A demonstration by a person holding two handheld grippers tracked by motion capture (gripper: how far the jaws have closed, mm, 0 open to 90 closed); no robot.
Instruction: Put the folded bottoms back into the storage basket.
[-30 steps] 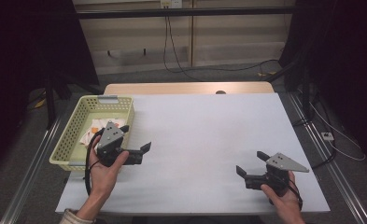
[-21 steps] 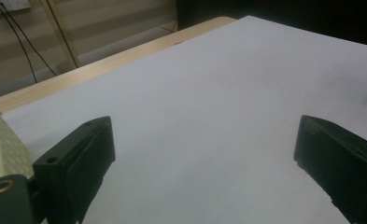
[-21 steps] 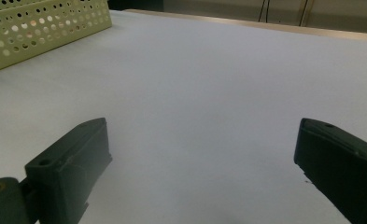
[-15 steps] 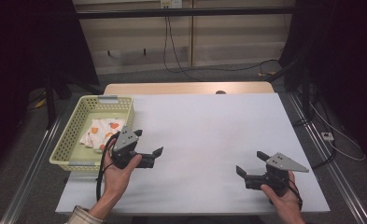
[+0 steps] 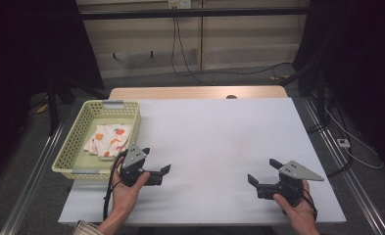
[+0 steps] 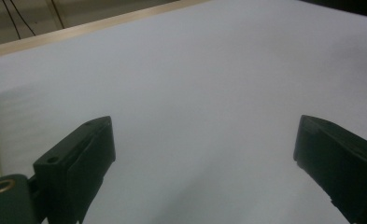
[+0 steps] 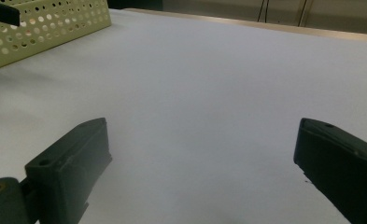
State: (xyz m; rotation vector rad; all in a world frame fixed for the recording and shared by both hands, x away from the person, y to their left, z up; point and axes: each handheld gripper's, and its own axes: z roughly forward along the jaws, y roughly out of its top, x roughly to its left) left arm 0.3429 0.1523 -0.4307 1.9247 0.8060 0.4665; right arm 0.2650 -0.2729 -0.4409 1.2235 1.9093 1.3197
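The patterned cloth (image 5: 108, 140) lies crumpled in the yellow basket (image 5: 70, 152), just behind and left of the left gripper (image 5: 156, 172), whose fingers are spread wide and empty. The right gripper (image 5: 261, 179) is likewise spread over the bare desk (image 5: 219, 132). The cloth looks light, limp and unbreakable; pinch a raised fold.

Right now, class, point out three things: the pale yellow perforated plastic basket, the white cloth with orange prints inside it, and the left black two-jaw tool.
Pale yellow perforated plastic basket (image 5: 65, 152): high view, on its left rim.
White cloth with orange prints (image 5: 109, 139): high view, on its middle folds.
Left black two-jaw tool (image 5: 156, 163): high view, midway between its open tips.
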